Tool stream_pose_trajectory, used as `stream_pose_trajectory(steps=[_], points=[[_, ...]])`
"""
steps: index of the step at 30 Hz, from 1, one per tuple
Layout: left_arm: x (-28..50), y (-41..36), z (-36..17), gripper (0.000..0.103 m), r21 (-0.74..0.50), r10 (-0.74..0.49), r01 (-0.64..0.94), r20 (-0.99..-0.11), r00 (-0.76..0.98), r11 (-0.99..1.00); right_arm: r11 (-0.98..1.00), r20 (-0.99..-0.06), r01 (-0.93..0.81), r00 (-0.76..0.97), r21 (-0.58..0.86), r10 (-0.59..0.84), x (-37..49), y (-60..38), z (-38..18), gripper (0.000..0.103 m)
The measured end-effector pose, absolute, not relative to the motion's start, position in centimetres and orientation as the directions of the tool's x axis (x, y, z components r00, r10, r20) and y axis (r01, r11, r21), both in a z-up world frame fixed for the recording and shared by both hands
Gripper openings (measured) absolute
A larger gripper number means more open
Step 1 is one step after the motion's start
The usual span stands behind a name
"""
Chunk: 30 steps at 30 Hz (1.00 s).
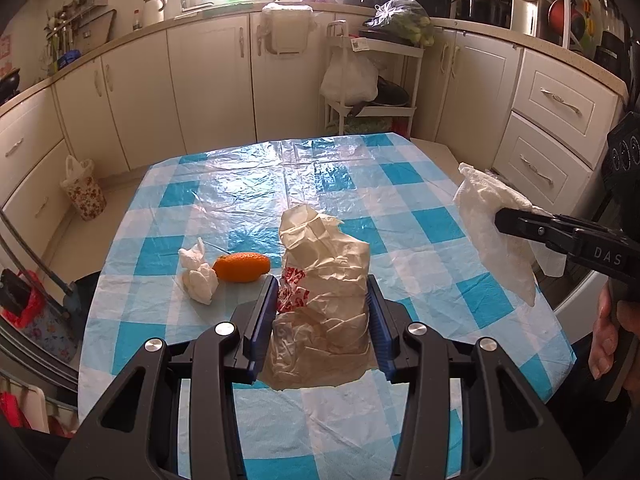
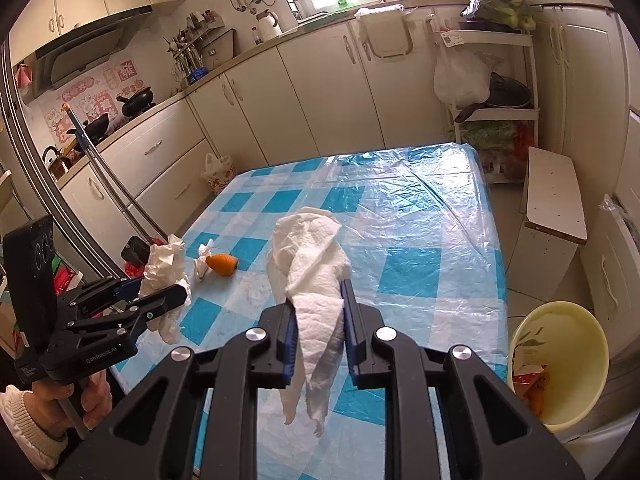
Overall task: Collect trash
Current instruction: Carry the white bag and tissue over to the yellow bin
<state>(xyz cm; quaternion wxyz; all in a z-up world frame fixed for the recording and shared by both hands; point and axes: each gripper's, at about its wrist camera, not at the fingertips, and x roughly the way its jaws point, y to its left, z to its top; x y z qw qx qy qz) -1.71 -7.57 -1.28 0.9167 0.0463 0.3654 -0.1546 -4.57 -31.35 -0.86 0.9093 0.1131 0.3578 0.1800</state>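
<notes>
**Left wrist view: both grippers loaded, two items left on table**

Left gripper (image 1: 322,300) is clamped on a crumpled wrapper (image 1: 324,304), cream with red print, held above the table (image 1: 400,184). Right gripper (image 2: 318,320) grasps a white paper towel (image 2: 310,276) between its blue pads; the towel hangs below the jaws. Its jaws have just opened slightly, towel still between them.

Remaining trash on the checked cloth, count:
- One orange peel (image 1: 241,267), left of the wrapper.
- One white tissue wad (image 1: 198,278), touching the peel on its left.

Held trash, count: one wrapper, one towel. Grippers: two.

Surroundings:
- One yellow basin (image 2: 560,360) stands on the floor beside the table's right edge, near the right gripper; it holds red and orange scraps.
- One floral bin (image 1: 83,192) with a white liner stands on the floor at the far left, against the cabinets.
- One white bench (image 2: 554,208) sits right of the table.
- One tiered rack (image 1: 372,80) with a hanging white bag stands beyond the far edge.

Nothing lies between the right gripper and the basin.
</notes>
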Motion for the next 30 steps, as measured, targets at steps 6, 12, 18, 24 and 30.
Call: stream_pose_trajectory(steps=[6,12,18,24,30], points=[[-1.6,-7.7,-1.5,0.041,-0.032,-0.251,0.317,-0.688,0.681,0.948,0.91,-0.602,-0.235,0.69,0.341,0.403,-4.6,-31.7,-0.7,0.023],[-1.4,-7.5,-1.2,0.041,-0.052,-0.261,0.31,-0.677,0.688,0.949,0.912,-0.581,-0.208,0.716,0.354,0.388,-4.9,-32.7,-0.2,0.023],[-1.3,-8.1,-0.9,0.041,-0.058,-0.273,0.317,-0.67,0.69,0.947,0.919,-0.57,-0.178,0.737,0.353,0.362,-4.8,-34.0,0.3,0.023],[-0.9,-9.5,-0.8,0.041,-0.055,-0.285,0.337,-0.669,0.686,0.94,0.924,-0.566,-0.13,0.757,0.359,0.327,-4.9,-35.8,0.6,0.023],[-0.3,-11.7,-0.5,0.041,-0.055,-0.307,0.367,-0.668,0.678,0.929,0.94,-0.598,-0.081,0.753,0.33,0.275,-4.6,-37.9,0.6,0.023]])
